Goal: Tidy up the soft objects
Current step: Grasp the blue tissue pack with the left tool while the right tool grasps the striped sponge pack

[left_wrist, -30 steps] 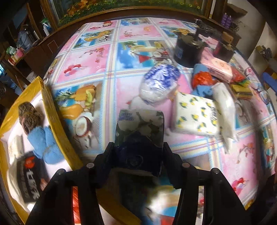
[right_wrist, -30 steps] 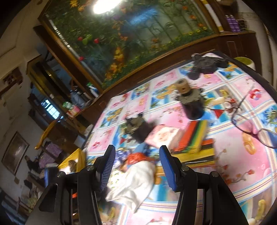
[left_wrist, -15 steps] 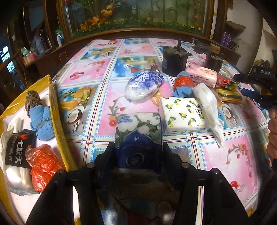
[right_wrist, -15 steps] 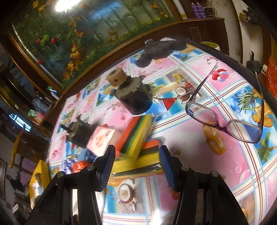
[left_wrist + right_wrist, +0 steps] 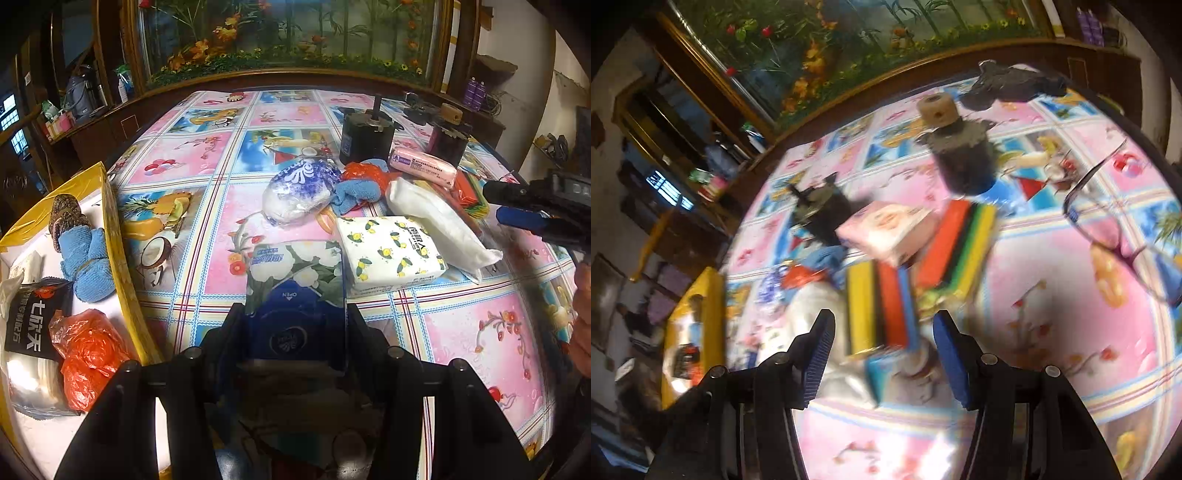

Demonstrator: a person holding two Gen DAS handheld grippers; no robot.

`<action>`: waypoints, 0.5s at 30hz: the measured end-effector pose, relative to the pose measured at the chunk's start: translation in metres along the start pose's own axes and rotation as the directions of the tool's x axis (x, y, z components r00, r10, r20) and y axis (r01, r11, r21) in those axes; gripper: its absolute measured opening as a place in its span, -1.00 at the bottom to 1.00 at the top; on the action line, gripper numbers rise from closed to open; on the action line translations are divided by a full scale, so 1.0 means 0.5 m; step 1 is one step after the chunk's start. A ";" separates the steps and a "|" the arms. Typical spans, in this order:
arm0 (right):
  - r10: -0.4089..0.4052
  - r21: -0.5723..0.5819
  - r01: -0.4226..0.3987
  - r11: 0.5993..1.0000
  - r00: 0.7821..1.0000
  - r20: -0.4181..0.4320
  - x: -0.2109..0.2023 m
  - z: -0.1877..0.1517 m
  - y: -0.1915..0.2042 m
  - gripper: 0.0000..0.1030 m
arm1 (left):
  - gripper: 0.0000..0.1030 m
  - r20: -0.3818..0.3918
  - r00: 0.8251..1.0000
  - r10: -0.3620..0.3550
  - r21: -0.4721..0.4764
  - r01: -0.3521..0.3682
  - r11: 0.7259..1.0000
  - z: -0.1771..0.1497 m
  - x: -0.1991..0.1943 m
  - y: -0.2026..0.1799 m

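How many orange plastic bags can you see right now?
2. One orange bag lies inside the yellow box at the left; the other orange bag sits on the table among the pile, beside the blue cloth. More could be hidden under the pile.

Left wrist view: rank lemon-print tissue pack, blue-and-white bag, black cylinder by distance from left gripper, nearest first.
From the left gripper, shut on a floral pack:
1. Lemon-print tissue pack, just right of it.
2. Blue-and-white bag, ahead, mid-table.
3. Black cylinder, far back, right of centre.
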State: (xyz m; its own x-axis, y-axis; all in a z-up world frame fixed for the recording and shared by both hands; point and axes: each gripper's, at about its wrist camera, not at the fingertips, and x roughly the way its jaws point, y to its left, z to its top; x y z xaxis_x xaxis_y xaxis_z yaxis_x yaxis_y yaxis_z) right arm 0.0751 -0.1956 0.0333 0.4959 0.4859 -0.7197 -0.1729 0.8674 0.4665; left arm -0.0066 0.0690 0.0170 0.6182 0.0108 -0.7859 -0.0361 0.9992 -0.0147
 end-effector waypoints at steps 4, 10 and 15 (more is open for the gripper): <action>-0.011 -0.060 0.008 0.998 0.999 -0.043 0.041 0.011 0.032 0.16 | 0.01 -0.002 1.000 0.005 0.001 -0.005 1.000 0.000 0.000 0.001; -0.139 -0.225 0.122 0.967 0.989 -0.058 0.102 0.006 0.086 0.16 | 0.01 -0.007 1.000 0.019 0.008 -0.019 1.000 0.000 0.002 -0.002; -0.227 -0.317 0.205 0.926 0.973 -0.033 0.108 -0.013 0.102 -0.06 | 0.01 -0.014 0.999 0.040 0.012 -0.040 0.999 0.001 0.006 -0.009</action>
State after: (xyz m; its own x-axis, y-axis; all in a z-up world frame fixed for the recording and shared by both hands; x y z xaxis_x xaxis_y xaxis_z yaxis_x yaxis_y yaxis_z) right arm 0.0877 -0.1247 0.0150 0.4939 0.2794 -0.8234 -0.3283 0.9368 0.1209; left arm -0.0043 0.0645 0.0147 0.6049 0.0502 -0.7947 -0.0511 0.9984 0.0242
